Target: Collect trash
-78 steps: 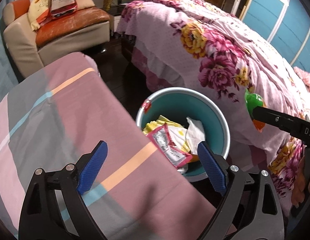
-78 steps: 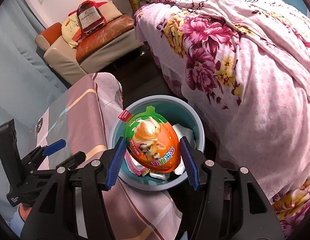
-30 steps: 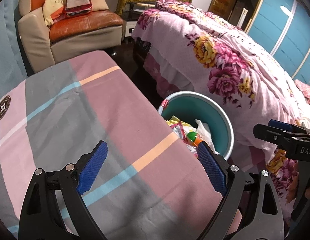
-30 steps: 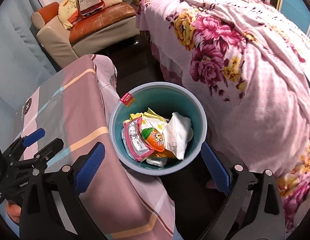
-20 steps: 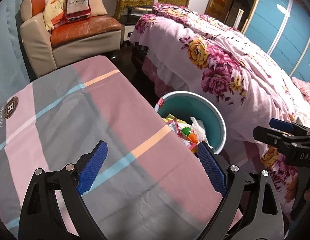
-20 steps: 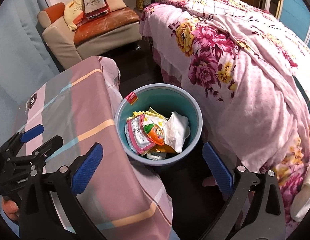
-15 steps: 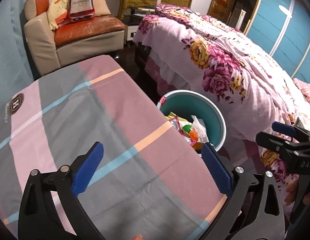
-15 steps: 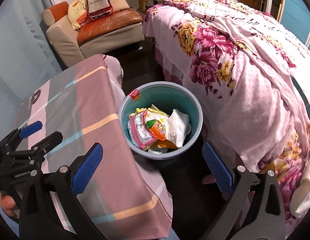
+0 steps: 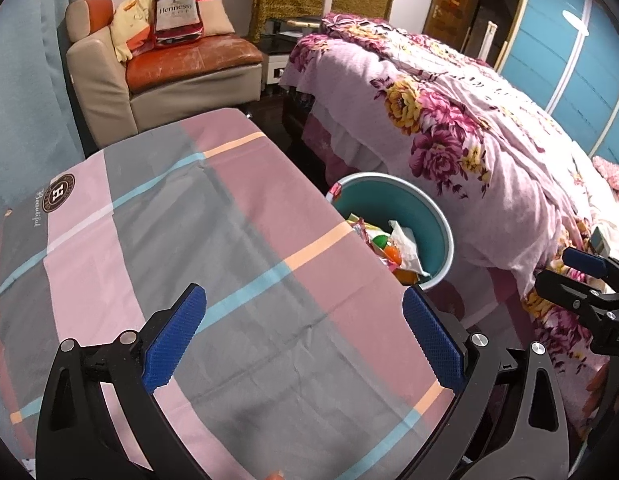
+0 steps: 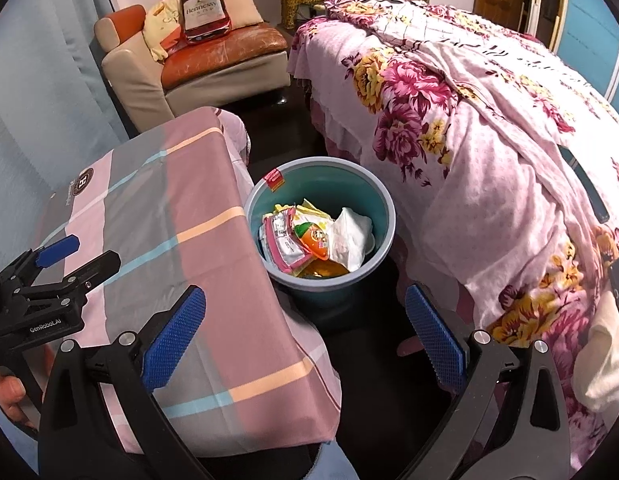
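Observation:
A teal trash bucket stands on the dark floor between the table and the bed; in the left wrist view the bucket peeks past the table edge. Inside lie wrappers, a white crumpled tissue and the orange-and-green egg-shaped pack. My right gripper is open and empty, held above the table corner and the floor in front of the bucket. My left gripper is open and empty over the striped tablecloth. Each gripper shows at the edge of the other's view.
A pink, grey and peach striped cloth covers the table. A bed with a floral pink cover fills the right. A beige and orange sofa with a bottle-shaped cushion stands at the back.
Both grippers have pulled back and risen, so the bucket looks smaller and farther. Earlier the right gripper held the egg-shaped pack over the bucket; it now lies inside.

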### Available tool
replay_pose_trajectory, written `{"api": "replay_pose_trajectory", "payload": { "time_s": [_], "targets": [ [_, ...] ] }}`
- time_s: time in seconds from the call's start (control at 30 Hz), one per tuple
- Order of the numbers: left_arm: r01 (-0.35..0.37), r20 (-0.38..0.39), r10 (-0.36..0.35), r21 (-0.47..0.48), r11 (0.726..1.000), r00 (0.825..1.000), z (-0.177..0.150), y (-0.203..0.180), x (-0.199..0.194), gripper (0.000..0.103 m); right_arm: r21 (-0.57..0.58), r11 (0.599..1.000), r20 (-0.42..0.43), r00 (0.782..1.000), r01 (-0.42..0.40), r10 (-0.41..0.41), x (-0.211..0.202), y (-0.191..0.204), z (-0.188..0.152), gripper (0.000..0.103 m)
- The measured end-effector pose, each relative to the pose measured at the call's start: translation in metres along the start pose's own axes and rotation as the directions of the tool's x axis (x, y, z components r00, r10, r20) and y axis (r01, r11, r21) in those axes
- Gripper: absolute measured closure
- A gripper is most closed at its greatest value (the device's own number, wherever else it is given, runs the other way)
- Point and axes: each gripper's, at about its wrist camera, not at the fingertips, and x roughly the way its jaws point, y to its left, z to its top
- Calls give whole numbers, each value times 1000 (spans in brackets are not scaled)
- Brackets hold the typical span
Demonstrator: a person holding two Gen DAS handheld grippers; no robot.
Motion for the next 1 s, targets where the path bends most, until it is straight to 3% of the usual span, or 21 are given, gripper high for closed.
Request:
{"api": "replay_pose_trajectory", "payload": {
  "time_s": [1.0],
  "targets": [
    [-31,-43,32,6,999,999,-11,-1,16,4,2,1000,-43,999,-9,9,18,2,-5,7]
  ]
}}
